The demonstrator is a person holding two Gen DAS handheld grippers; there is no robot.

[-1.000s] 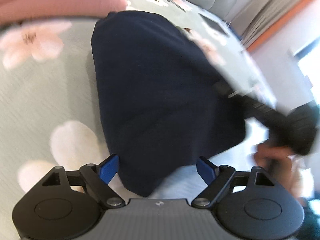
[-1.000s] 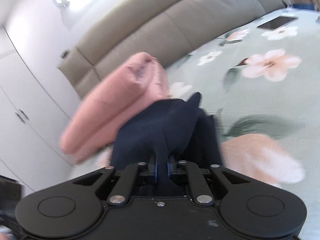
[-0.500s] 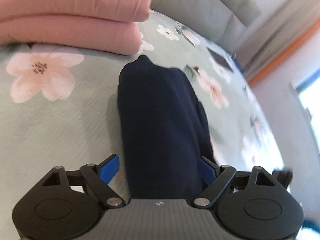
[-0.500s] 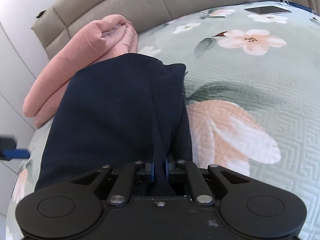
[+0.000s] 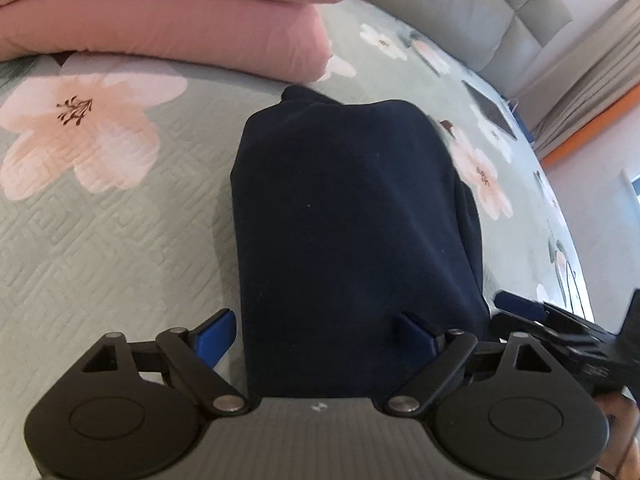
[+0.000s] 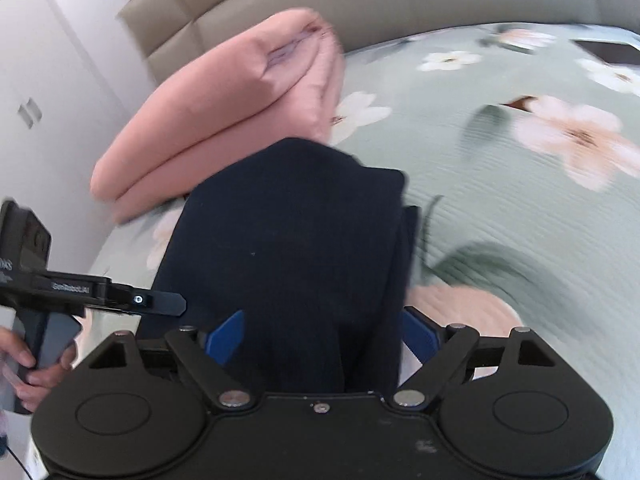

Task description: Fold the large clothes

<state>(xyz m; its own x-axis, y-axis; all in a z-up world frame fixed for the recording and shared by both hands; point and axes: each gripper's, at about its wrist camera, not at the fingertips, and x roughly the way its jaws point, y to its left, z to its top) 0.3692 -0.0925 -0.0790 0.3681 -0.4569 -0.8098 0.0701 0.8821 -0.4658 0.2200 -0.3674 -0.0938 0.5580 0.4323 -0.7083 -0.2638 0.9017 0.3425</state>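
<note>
1. A folded navy garment [image 5: 344, 216] lies flat on a bed with a pale green floral bedspread [image 5: 112, 240], just in front of a stack of folded pink bedding [image 5: 168, 20].
2. Left wrist view only: a dark flat device [image 5: 490, 110] lies on the bedspread well beyond the navy garment, with curtains [image 5: 592, 80] further off; the other claw's black body shows just right of the garment's near corner.
3. Right wrist view only: a white cupboard [image 6: 36, 92] stands left of the pink bedding, and a person's hand [image 6: 36, 368] grips the handle of the left tool, just left of the navy garment.
4. Left claw [image 5: 316, 334]: fingers spread wide, the near end of the navy garment lying between them, not pinched.
5. Right claw [image 6: 320, 338]: fingers wide apart, straddling the garment's near edge without pressing it.
6. Change: half a second ago the right claw was clamped on a fold of the garment; its fingers have just sprung open and let it go. The left claw has opened slightly more, and the garment now lies flatter.
</note>
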